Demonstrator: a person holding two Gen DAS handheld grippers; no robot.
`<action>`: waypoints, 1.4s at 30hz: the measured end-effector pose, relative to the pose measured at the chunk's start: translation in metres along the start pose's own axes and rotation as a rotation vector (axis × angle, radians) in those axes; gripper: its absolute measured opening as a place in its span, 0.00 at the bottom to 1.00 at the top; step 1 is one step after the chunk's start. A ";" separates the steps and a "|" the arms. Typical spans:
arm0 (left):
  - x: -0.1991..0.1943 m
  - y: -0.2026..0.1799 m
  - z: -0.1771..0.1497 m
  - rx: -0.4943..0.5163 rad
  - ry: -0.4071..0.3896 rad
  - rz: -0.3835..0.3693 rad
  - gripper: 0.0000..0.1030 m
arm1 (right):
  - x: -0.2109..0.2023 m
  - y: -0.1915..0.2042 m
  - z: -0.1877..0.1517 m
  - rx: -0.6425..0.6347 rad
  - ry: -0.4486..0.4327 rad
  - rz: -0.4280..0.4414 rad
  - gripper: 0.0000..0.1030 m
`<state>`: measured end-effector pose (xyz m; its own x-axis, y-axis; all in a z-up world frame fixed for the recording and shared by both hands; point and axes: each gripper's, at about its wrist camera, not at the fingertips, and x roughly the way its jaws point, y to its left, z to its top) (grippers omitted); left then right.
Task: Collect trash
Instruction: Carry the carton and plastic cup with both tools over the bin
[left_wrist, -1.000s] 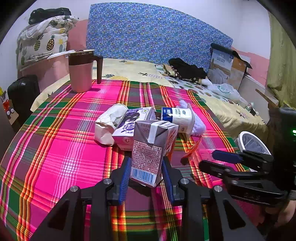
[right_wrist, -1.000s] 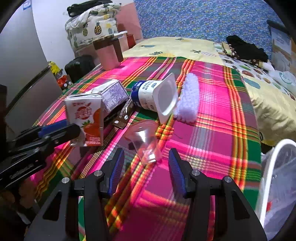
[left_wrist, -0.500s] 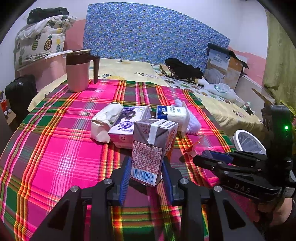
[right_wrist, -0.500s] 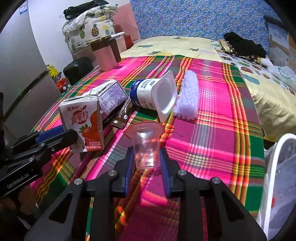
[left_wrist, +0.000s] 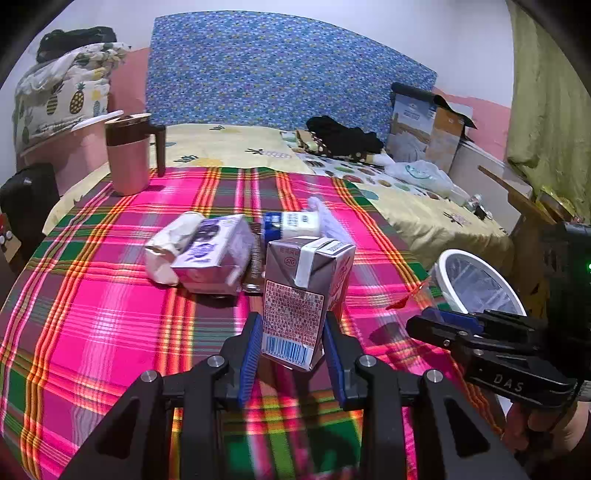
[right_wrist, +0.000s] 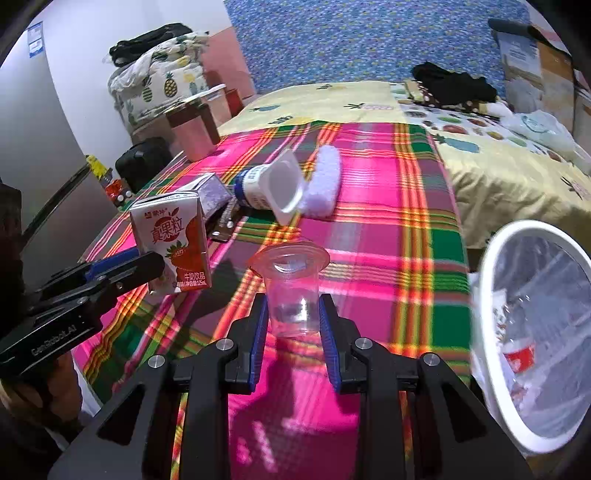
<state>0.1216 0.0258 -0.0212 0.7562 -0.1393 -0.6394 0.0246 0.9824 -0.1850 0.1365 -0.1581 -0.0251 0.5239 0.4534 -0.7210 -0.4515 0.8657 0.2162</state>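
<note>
My left gripper (left_wrist: 291, 339) is shut on a strawberry milk carton (left_wrist: 304, 295), held upright above the plaid cloth; the carton also shows in the right wrist view (right_wrist: 173, 243). My right gripper (right_wrist: 293, 325) is shut on a clear plastic cup (right_wrist: 291, 291), upright, just left of the white trash bin (right_wrist: 491, 332). The bin also shows at the right of the left wrist view (left_wrist: 443, 258), with the right gripper (left_wrist: 436, 325) in front of it. On the cloth lie a purple carton (left_wrist: 214, 254), a crumpled white wrapper (left_wrist: 162, 251) and a tipped yoghurt pot (right_wrist: 269, 184).
A pink mug (left_wrist: 129, 158) stands at the far left of the plaid cloth (left_wrist: 92, 314). A white fluffy item (right_wrist: 325, 181) lies by the yoghurt pot. A foil wrapper (right_wrist: 225, 225) lies between the cartons. Boxes and bags stand at the far right (left_wrist: 424, 129).
My right gripper closed on the clear cup, lifted it upright and carried it towards the bin. My left gripper kept its hold on the milk carton and drew back a little.
</note>
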 end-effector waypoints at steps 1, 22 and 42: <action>0.000 -0.003 -0.001 0.005 0.002 -0.002 0.32 | -0.002 -0.002 -0.001 0.006 -0.002 -0.004 0.28; 0.008 -0.091 0.006 0.129 0.022 -0.114 0.32 | -0.053 -0.063 -0.023 0.150 -0.093 -0.131 0.28; 0.048 -0.184 0.012 0.252 0.064 -0.246 0.32 | -0.084 -0.126 -0.053 0.287 -0.110 -0.249 0.28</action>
<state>0.1612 -0.1604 -0.0091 0.6651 -0.3751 -0.6457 0.3676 0.9171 -0.1541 0.1111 -0.3165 -0.0263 0.6735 0.2286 -0.7029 -0.0889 0.9691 0.2300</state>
